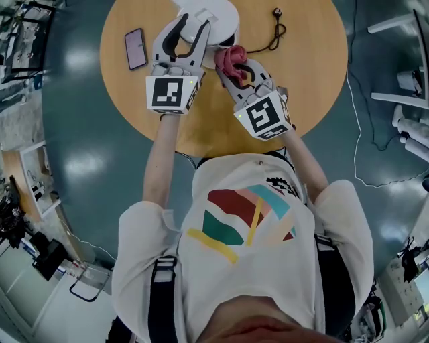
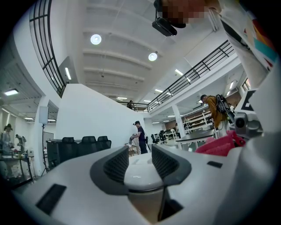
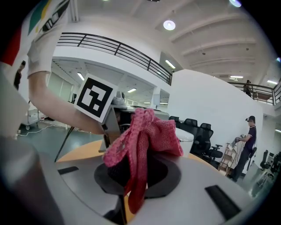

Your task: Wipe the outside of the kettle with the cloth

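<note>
1. Head view: the white kettle is seen from above at the far edge of the round table. Its long axis is judged upright, so the outside wall runs vertically.
2. The left tongs are set on the kettle's near-left side. In the left gripper view the jaws stand wide and a white rounded part of the kettle fills the gap from pad to pad. This is read as a steadying grip. Which part is held (handle or rim) cannot be told.
3. The right tongs are pressed together on a bunched pink cloth. In the right gripper view the cloth is pinched low, and most of it bulges above and ahead of the jaws.
4. Key relation: the kettle lies ahead and to the left of the right tongs. The cloth is just beside the near-right wall. Whether it touches cannot be told, as the wall is hidden from above.
5. The right hand is the nearer one to the free side. The near-left side is taken up by the left tongs.
6. Judgement: a short push forward-left is needed to seat the cloth on the wall, then strokes round the right side.
7. The phone and power cord lie well apart from that path.
</note>
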`<state>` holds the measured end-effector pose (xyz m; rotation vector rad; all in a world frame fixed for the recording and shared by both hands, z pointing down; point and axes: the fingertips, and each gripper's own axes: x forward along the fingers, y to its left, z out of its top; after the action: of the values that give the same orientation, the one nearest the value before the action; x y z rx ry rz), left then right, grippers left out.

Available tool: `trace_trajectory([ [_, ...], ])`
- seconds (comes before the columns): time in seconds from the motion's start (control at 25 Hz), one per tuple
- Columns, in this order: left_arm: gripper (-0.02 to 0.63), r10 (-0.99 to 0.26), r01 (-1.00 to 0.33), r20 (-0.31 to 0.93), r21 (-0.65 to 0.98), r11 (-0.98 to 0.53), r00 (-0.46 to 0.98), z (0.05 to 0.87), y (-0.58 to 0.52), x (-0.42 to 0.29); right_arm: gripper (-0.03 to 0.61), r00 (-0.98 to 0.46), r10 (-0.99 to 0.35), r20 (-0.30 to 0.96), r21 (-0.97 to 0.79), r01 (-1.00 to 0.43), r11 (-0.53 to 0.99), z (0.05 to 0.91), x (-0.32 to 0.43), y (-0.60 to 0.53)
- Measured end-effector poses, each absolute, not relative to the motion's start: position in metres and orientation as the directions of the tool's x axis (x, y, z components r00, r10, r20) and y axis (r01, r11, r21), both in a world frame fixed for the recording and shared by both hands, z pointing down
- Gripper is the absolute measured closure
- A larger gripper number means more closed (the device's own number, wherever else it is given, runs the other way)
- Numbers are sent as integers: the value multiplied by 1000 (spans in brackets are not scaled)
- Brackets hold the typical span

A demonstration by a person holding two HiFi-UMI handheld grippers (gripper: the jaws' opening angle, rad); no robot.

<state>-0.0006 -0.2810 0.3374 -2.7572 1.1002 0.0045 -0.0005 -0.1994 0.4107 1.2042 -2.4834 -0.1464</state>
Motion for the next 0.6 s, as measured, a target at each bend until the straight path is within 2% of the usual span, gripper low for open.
trace_trajectory([
  [0.2,405,-725,-730,-86,-99,-676,683,327,-278,-12,540,-608,-754,250,205,-728,654,393,-12,-191],
  [0.36,405,-762,-780,-176,-74,-622,624,288,-259,-31,540,-619,-778,107,113,-770,628,342,5,-185],
  [0.44,405,-773,-791,-181,-60,-608,608,274,-250,-34,540,-589,-808,32,95,-803,589,320,25,-191],
  [0.6,405,-801,-809,-164,29,-587,576,266,-227,-37,540,-485,-874,18,30,-874,485,316,77,-196],
])
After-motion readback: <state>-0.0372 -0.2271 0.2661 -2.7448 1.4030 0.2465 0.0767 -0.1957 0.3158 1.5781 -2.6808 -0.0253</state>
